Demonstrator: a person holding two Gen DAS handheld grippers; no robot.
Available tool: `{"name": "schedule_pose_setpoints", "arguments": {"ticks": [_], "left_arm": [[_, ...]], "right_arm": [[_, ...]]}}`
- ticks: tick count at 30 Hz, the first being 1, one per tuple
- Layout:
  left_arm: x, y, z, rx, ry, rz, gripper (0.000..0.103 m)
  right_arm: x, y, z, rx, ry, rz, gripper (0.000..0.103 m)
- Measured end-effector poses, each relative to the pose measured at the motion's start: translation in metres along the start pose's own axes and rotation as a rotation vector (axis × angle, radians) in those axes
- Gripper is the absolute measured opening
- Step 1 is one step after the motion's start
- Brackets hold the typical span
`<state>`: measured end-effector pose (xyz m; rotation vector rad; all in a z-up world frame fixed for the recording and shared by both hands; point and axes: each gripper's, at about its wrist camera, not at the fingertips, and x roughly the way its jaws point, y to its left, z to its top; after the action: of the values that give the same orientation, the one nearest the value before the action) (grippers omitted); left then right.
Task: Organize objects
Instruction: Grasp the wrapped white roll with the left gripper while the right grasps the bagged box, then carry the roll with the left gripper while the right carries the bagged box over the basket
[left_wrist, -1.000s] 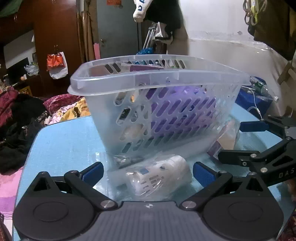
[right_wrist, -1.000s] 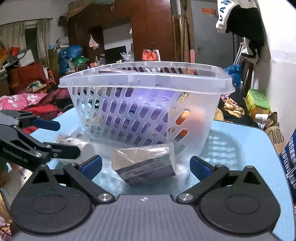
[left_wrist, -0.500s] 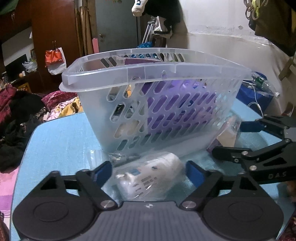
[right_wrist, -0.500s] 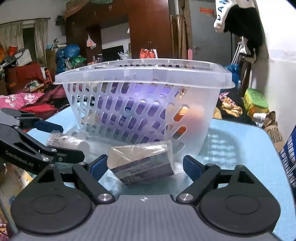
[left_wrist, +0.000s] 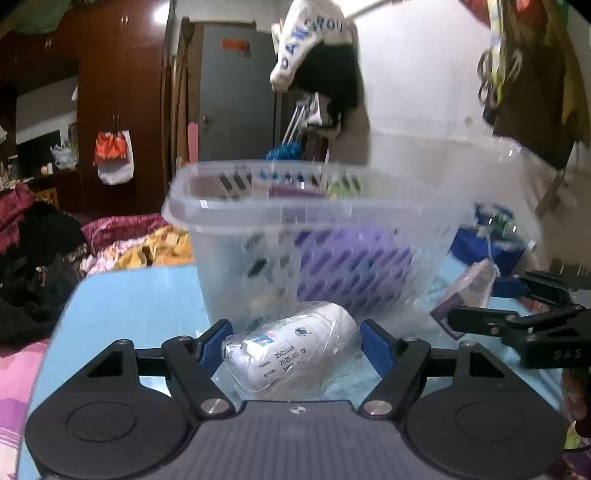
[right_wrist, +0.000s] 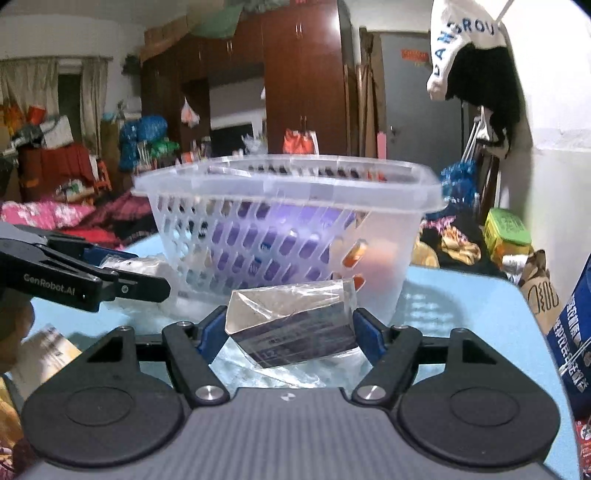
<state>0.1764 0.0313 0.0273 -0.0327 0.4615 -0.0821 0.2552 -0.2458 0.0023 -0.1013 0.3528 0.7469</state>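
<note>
A clear plastic basket (left_wrist: 317, 229) with slotted walls stands on the blue table and holds purple and other items; it also shows in the right wrist view (right_wrist: 288, 206). My left gripper (left_wrist: 295, 347) is shut on a white bottle in a clear bag (left_wrist: 291, 350), lifted in front of the basket. My right gripper (right_wrist: 290, 332) is shut on a dark box in a clear bag (right_wrist: 295, 332), also lifted before the basket. Each gripper shows in the other's view: the right one (left_wrist: 517, 321), the left one (right_wrist: 85, 284).
The blue table (left_wrist: 140, 295) carries the basket. A blue carton (right_wrist: 572, 325) stands at the table's right edge. Clothes piles (left_wrist: 44, 258) lie beyond the table on the left. A white wall (left_wrist: 424, 92) and hanging clothes are behind the basket.
Both grippers have closed on their bagged items and raised them off the table. The basket looks lower and farther in both views.
</note>
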Motion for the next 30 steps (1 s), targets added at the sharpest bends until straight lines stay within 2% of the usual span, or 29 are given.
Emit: {"name": "schedule_pose_setpoints", "arguments": {"ticks": [4, 8, 12, 14, 16, 20, 23, 25, 30], "left_arm": [[-0.033, 0.003, 0.019, -0.006, -0.108, -0.011, 0.078], [-0.055, -0.005, 0.047, 0.020, -0.186, -0.023, 0.078], [-0.056, -0.025, 0.089, 0.060, -0.232, -0.044, 0.078], [-0.044, -0.038, 0.114, 0.097, -0.246, -0.022, 0.078], [-0.021, -0.044, 0.137, 0.097, -0.224, -0.002, 0.078], [0.039, -0.040, 0.162, 0.077, -0.127, 0.041, 0.078], [0.082, -0.033, 0.161, 0.039, -0.047, 0.058, 0.078], [0.101, -0.033, 0.152, 0.050, -0.013, 0.058, 0.078], [0.117, -0.036, 0.142, 0.069, -0.002, 0.061, 0.078]], "right_arm": [[-0.029, -0.004, 0.014, 0.022, -0.083, 0.032, 0.074], [-0.057, -0.004, 0.042, 0.009, -0.185, 0.018, 0.074], [-0.059, 0.001, 0.074, -0.041, -0.235, -0.015, 0.074], [-0.048, 0.003, 0.091, -0.069, -0.245, -0.049, 0.074], [-0.030, -0.001, 0.106, -0.079, -0.231, -0.082, 0.074], [0.019, -0.019, 0.122, -0.039, -0.127, -0.113, 0.074], [0.050, -0.033, 0.120, 0.013, -0.056, -0.103, 0.074], [0.062, -0.038, 0.115, 0.032, -0.026, -0.092, 0.074], [0.071, -0.034, 0.104, 0.015, 0.003, -0.072, 0.074]]}}
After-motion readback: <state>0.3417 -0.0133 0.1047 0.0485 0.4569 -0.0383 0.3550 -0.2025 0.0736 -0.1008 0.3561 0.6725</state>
